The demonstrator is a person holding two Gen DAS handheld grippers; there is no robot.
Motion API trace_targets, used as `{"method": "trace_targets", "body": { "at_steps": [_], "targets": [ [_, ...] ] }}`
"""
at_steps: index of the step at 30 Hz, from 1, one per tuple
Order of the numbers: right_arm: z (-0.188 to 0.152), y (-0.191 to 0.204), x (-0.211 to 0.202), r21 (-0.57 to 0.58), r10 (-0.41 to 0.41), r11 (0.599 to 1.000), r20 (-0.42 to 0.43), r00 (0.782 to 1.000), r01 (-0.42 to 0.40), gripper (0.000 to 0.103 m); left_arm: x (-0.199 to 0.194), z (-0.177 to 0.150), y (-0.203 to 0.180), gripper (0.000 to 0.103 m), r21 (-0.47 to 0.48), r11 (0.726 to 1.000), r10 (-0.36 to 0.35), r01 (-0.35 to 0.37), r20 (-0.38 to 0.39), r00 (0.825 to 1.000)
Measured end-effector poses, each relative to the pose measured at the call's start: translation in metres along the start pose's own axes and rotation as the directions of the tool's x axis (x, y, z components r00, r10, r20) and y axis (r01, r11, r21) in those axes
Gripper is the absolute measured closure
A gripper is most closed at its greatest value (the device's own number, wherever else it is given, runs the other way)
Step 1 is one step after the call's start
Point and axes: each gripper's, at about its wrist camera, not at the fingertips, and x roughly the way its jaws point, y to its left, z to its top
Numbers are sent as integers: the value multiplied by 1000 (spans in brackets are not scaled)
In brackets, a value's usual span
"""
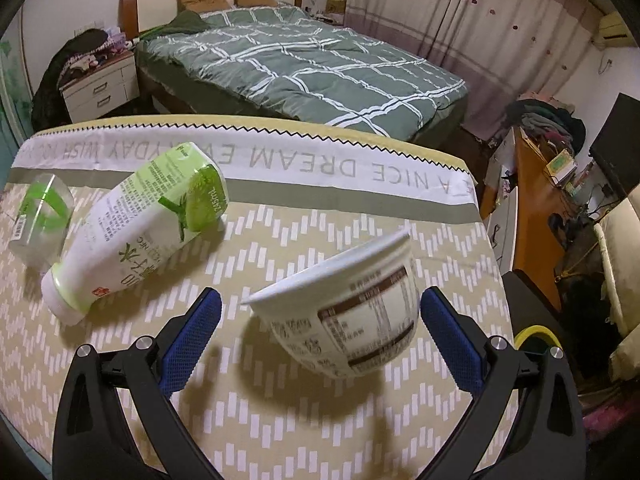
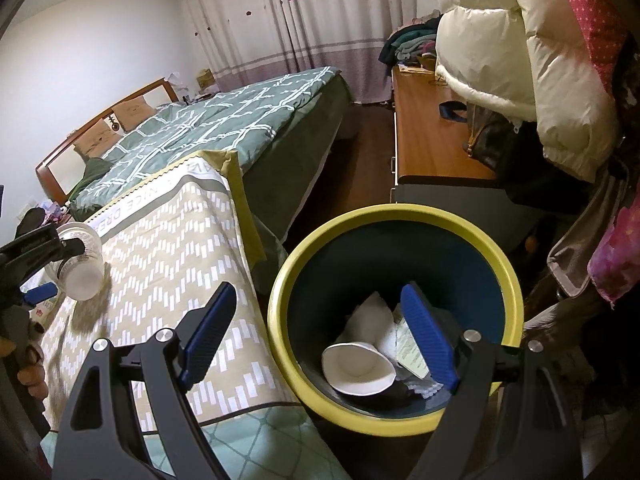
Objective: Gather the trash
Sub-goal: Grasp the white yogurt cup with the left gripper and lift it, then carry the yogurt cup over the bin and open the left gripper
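Observation:
A white paper cup (image 1: pixel 344 312) with a brown printed label sits tilted between the fingers of my left gripper (image 1: pixel 322 298). The right pad is at its wall, and a gap shows at the left pad. The jaws are open, and the cup's shadow falls on the cloth below. In the right wrist view this cup (image 2: pixel 82 268) shows at the far left. A green-and-white bottle (image 1: pixel 136 232) lies on its side further left, beside a clear plastic cup (image 1: pixel 40 216). My right gripper (image 2: pixel 318 292) hangs open and empty above a yellow-rimmed bin (image 2: pixel 280 280) that holds a white paper bowl (image 2: pixel 358 368) and wrappers.
The table wears a beige zigzag cloth (image 1: pixel 320 216), and its right edge borders the bin. Behind it is a bed with a green quilt (image 1: pixel 304 64). A wooden desk (image 2: pixel 428 136) and hanging coats (image 2: pixel 520 60) crowd the right. A hand (image 2: pixel 28 376) grips the left tool.

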Motion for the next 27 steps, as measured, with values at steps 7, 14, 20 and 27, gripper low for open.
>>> {"method": "trace_targets", "body": {
  "at_steps": [7, 14, 20, 27],
  "targets": [
    [0, -1, 1, 1, 5, 1000, -5, 1000, -5, 23, 10, 7, 0, 5, -11, 1000, -13, 13, -19, 1000],
    [0, -1, -2, 6, 5, 1000, 6, 1000, -5, 23, 6, 3, -8, 13, 45, 998, -33, 33, 5, 999],
    [-5, -10, -24, -3, 13, 1000, 60, 998, -12, 23, -24, -13, -31, 13, 150, 988, -52, 42, 63, 997],
    [-15, -45, -61, -2, -41, 999, 97, 994, 41, 23, -47, -36, -88, 13, 260, 955, -157, 142, 35, 987]
  ]
}}
